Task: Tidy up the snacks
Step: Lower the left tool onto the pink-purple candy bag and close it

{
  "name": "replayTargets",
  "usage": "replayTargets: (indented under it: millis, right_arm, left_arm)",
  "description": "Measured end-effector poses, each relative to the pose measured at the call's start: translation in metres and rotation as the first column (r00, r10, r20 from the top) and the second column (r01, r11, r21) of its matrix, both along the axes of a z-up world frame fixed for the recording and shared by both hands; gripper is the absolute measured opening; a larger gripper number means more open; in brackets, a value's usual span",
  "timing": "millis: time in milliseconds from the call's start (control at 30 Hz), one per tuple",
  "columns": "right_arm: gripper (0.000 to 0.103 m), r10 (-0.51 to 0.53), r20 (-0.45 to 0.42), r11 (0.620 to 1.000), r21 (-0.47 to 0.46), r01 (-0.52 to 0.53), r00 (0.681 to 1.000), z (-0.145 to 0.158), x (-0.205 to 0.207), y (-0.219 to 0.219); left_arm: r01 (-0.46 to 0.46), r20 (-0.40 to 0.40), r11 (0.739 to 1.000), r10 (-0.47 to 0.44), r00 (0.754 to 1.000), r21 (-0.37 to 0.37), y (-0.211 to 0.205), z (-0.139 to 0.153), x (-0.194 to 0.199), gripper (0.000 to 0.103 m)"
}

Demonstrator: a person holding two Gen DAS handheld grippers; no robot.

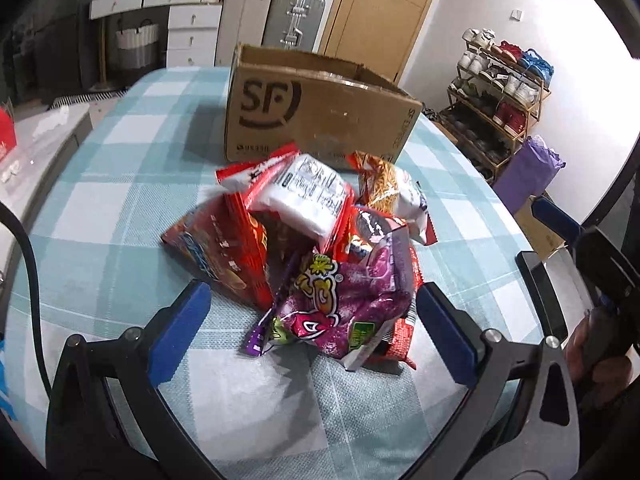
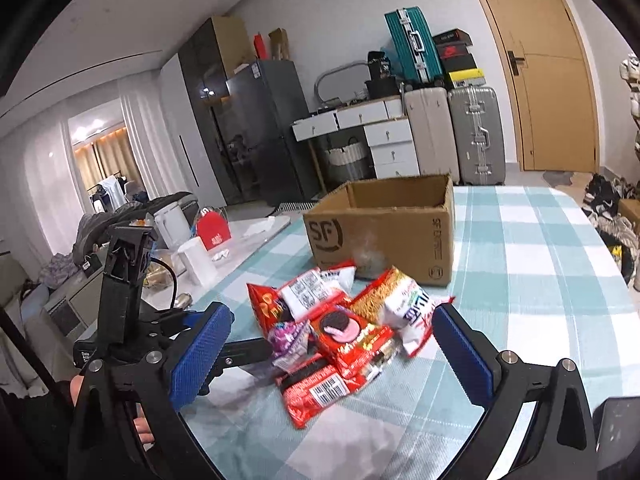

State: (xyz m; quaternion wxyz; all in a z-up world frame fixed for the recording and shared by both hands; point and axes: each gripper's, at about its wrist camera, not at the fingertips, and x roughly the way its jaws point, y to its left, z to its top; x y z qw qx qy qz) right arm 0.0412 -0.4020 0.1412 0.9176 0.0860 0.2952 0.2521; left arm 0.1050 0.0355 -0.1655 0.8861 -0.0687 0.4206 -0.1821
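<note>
So there's a heap of snack packets (image 1: 316, 248) sitting in the middle of the desk (image 1: 120, 208), which has a teal and white checked cloth on it. Right behind the heap is an open cardboard box (image 1: 320, 112) with an SF logo on the side, and the back packets are just about touching its front wall. On the near side of the pile is a purple bag (image 1: 344, 304) with cartoon lettering, a white-backed packet (image 1: 308, 196) is perched on top, and a noodle packet (image 2: 400, 300) lies on the right. From the right wrist view you can also see a red cookie packet (image 2: 348, 336) facing front.

Left gripper (image 1: 316, 344) has its jaws wide open, hovering just in front of the purple bag, not touching anything. Right gripper (image 2: 332, 356) is the same deal, jaws spread wide on either side of the pile, holding nothing
</note>
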Motion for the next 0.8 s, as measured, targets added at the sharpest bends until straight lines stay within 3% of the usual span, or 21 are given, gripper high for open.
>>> replayTargets:
  millis: [467, 800]
  right_arm:
    - [0.102, -0.009, -0.055, 1.000, 0.015, 0.010, 0.998, -0.022, 0.003, -0.008]
    - [0.102, -0.019, -0.090, 0.999, 0.033, 0.022, 0.996, -0.032, 0.005, -0.013]
  left_arm:
    - [0.029, -0.086, 0.996, -0.036, 0.996, -0.088, -0.002, -0.029, 0.027, 0.102]
    - [0.063, -0.081, 0.988, -0.075, 0.994, -0.144, 0.000, -0.031, 0.028, 0.076]
